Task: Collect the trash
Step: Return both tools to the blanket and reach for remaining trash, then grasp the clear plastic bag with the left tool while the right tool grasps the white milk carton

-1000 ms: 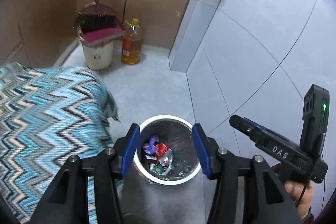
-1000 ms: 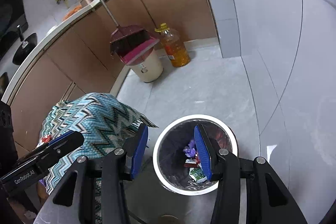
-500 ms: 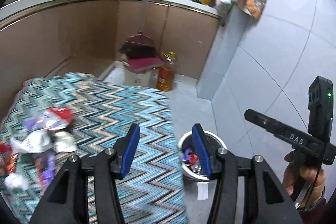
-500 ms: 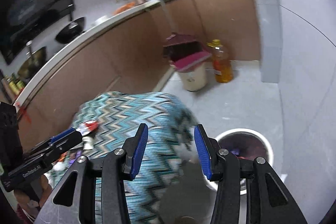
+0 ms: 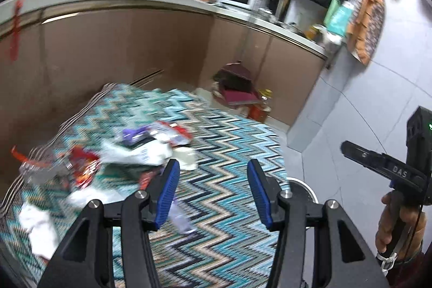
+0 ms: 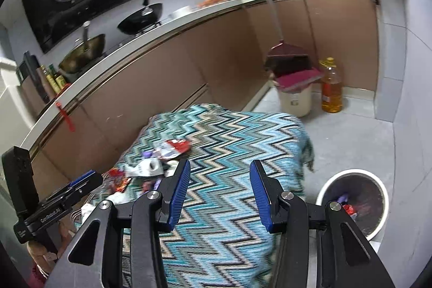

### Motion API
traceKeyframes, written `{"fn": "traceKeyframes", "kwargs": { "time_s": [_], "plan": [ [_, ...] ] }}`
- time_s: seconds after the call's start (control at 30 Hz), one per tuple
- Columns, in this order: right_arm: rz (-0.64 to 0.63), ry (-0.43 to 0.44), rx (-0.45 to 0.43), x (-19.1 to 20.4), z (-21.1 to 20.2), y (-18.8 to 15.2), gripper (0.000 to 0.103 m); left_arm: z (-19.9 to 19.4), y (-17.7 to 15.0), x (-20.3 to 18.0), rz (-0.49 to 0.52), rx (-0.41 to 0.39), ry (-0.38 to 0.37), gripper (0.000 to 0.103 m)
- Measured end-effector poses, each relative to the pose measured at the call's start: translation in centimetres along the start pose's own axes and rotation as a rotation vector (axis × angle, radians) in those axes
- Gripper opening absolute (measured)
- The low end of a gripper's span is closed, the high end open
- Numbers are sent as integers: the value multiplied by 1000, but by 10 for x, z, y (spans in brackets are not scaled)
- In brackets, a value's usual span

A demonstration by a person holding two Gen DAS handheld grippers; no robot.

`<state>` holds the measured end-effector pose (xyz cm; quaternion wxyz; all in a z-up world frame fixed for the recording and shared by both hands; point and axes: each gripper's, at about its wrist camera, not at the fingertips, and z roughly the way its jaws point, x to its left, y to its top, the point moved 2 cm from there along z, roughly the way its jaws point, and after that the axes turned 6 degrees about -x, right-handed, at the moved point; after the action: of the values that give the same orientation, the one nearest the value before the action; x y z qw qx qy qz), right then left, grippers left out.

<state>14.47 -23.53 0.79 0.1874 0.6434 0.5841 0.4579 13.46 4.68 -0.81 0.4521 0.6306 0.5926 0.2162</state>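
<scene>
I had the left gripper (image 5: 213, 192) spread wide and holding nothing, poised over the zigzag cloth (image 5: 229, 142) that covered the table. The trash pile (image 5: 145, 147) of crumpled wrappers and white scraps lay on that cloth at about ten o'clock from its fingertips, blurred in the left wrist view. My right gripper (image 6: 220, 186) was also wide apart with nothing between its blue pads (image 6: 179, 190). The white bin (image 6: 353, 201) stood on the floor at three o'clock from it, with a few wrappers (image 6: 347, 205) inside.
</scene>
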Motion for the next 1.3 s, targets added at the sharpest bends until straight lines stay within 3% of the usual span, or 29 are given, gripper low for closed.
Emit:
{"fn": "traceKeyframes", "kwargs": {
  "time_s": [0.17,0.53,0.83,1.07,1.3],
  "plan": [
    [-25,33,22,26,9,-7,45,-17,-12,56,-109,-8,98,57],
    [-65,135,127,75,62,-28,46,-38,-25,157,-348,-1,287,58],
    [-71,208,229,103,119,-40,46,-25,-36,216,-572,26,345,58],
    [101,376,352,117,174,-52,46,0,-39,245,-756,52,323,58],
    [300,464,467,140,229,-75,47,28,-38,258,-813,72,336,58]
  ]
}}
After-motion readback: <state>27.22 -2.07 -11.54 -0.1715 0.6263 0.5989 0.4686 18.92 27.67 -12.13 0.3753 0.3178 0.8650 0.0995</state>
